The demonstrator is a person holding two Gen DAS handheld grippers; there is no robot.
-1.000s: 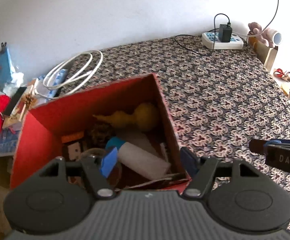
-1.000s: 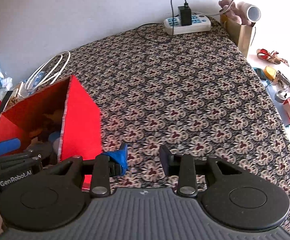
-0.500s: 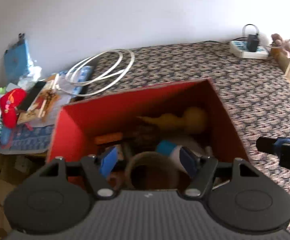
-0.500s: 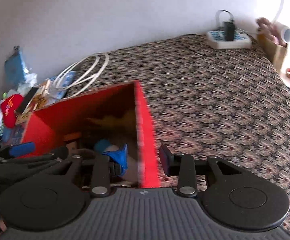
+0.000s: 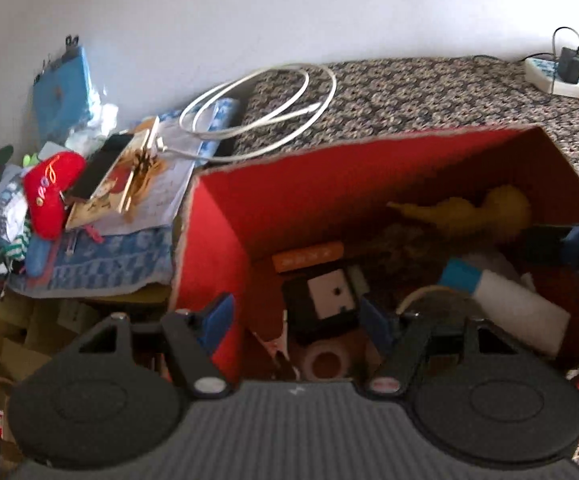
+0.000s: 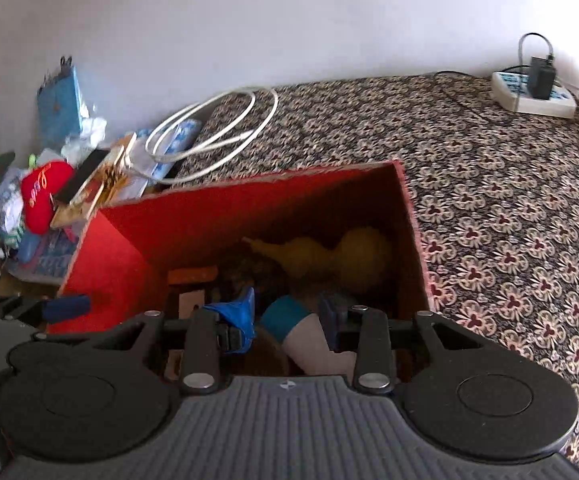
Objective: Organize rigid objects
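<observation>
I see my left tongs (image 5: 295,318) spread wide, holding nothing. One tip hangs outside the left wall of the red box (image 5: 225,236), the other tip is inside it. My right tongs (image 6: 287,314) are also apart, a bit narrower, and empty. They hang over the box near its right wall, just above the white bottle w/ a teal cap (image 6: 303,330).

The box sits on the bed w/ the flower cover (image 6: 509,200), at its left edge. Inside I see a yellow gourd (image 6: 329,258) at the back, an orange block (image 5: 307,255), a small black & white cube (image 5: 323,300) and a tape roll (image 5: 325,362) near the front. There is a dark brown thing in the middle, too blurry to name. A round rim next to the bottle is half hidden by my left tongs, can't tell what it is. The front wall of the box is cut off behind both rigs.

A white cable loop (image 5: 265,100) lies behind the box. A power strip (image 6: 533,94) w/ a black plug sits far back on the right. To the left there's a pile of stuff: a red plush (image 5: 51,192), a blue bag (image 5: 65,92), papers. Much of it is blurry.
</observation>
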